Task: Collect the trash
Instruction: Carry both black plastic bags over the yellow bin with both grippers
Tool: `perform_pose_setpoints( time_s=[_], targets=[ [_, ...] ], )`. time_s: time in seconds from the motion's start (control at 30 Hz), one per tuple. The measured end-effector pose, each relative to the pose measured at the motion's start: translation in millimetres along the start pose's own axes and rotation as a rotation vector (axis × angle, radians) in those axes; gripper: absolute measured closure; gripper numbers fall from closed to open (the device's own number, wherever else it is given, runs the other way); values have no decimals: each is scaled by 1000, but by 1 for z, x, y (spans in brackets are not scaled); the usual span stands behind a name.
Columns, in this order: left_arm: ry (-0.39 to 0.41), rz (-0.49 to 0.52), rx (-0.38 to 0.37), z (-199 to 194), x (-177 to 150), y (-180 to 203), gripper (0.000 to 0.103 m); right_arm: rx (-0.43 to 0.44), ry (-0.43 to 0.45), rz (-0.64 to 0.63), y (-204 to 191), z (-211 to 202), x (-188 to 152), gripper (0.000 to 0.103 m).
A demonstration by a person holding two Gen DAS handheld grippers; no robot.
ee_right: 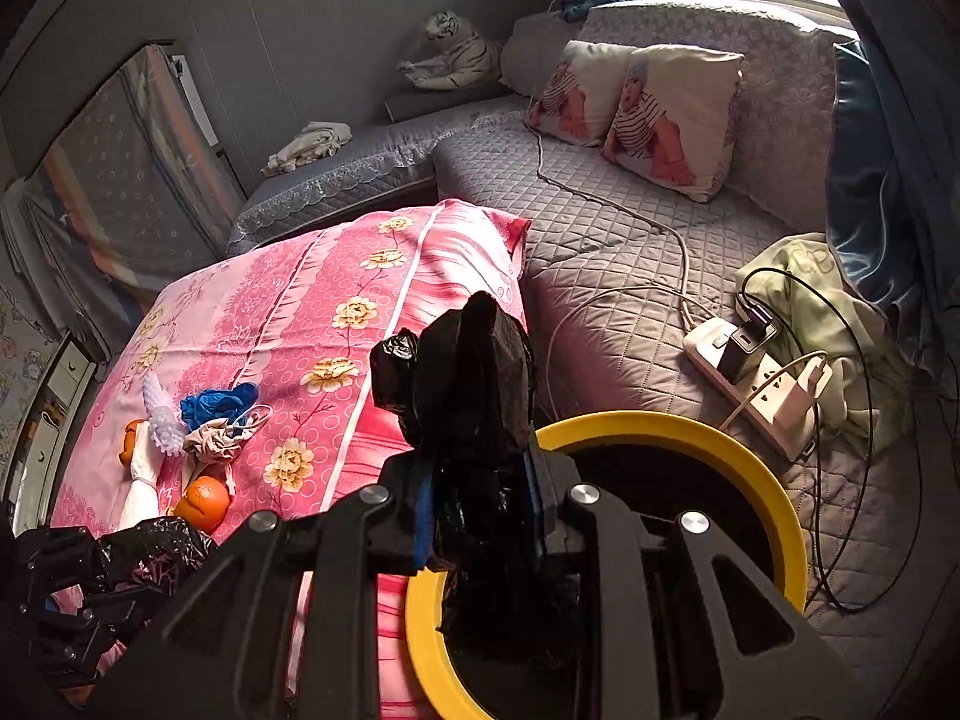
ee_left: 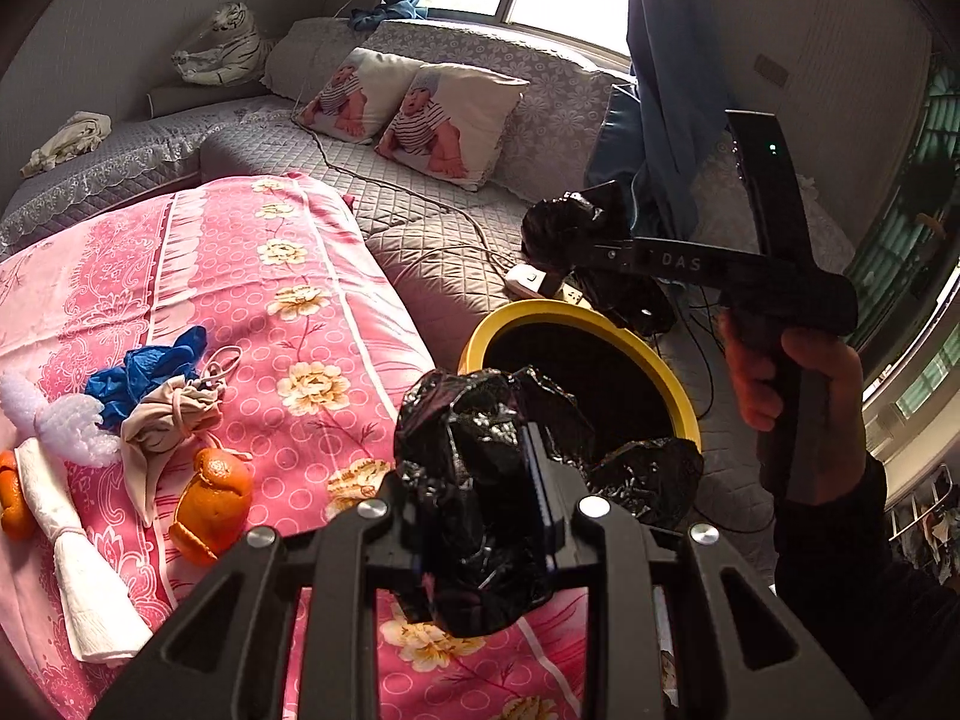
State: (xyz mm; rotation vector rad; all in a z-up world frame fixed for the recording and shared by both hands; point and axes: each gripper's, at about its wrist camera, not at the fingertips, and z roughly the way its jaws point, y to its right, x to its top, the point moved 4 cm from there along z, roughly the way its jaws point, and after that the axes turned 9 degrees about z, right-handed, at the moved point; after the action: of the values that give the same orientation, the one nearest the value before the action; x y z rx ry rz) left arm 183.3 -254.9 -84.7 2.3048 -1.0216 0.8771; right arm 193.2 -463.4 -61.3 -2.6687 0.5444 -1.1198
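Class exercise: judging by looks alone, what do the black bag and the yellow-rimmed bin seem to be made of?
Black bag: thin plastic film, glossy; it crinkles into sharp, shiny folds where both tongs pinch it.
Yellow-rimmed bin: probably moulded plastic; smooth, even-coloured rim with a matt sheen.

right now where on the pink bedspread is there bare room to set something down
Free: the pink bedspread between the trash pile and its far edge, and the strip between the pile and the yellow bin. Crowded: the near left corner, with orange peel, blue glove, white tissue and foam.
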Motion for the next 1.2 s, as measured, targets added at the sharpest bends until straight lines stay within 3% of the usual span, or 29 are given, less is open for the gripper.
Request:
perform_pose_setpoints(
  time_s=[0.6,1.2],
  targets=[
    [-82,76,-84,72,26,48,79,-107,-7,83,67,-6,6,81],
    [-148,117,-91,113,32,73,79,-163,-45,144,102,1,-2,80]
  ],
)
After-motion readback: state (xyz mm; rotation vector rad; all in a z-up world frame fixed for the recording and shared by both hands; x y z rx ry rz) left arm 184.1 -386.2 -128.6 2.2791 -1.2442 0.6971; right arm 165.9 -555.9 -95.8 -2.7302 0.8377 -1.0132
